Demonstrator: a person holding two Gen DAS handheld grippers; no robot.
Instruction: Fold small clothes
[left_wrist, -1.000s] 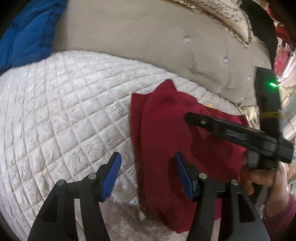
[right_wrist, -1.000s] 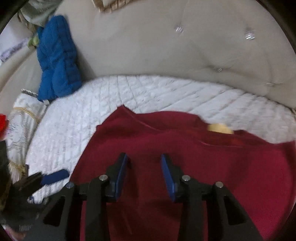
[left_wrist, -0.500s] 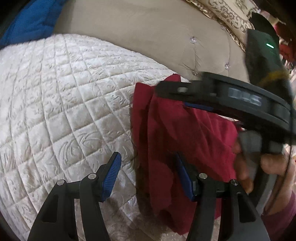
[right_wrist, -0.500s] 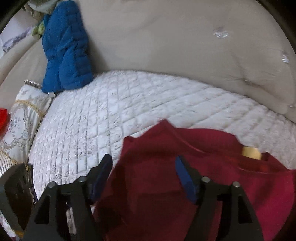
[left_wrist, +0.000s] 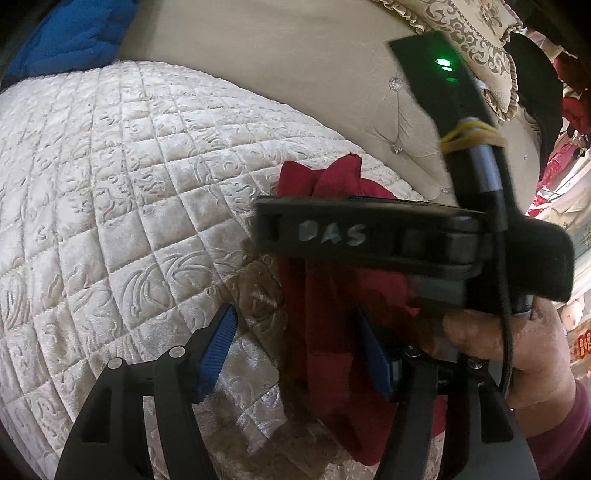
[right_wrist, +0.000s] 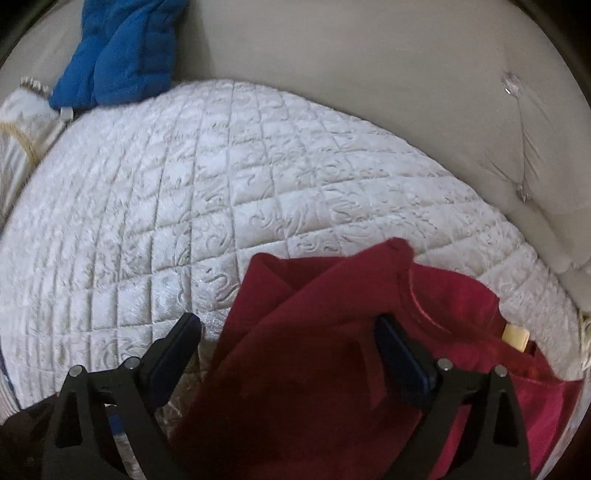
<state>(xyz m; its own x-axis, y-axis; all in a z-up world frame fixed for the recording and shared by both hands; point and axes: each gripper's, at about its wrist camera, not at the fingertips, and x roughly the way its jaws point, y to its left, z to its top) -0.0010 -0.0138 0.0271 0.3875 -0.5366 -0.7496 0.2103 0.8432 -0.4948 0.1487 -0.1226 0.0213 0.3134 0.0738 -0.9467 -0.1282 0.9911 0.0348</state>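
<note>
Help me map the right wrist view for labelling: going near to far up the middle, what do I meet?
Right gripper, open → red garment → white quilted cover → beige tufted backrest.

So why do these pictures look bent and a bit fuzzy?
Left wrist view: wide lens curves the quilted cover and darkens the corners; the right gripper looks smeared. Right wrist view: same bulge; the red garment is dim and soft.

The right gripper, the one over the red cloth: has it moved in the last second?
Yes. The right gripper has swung left across the red garment toward the quilted cover.
</note>
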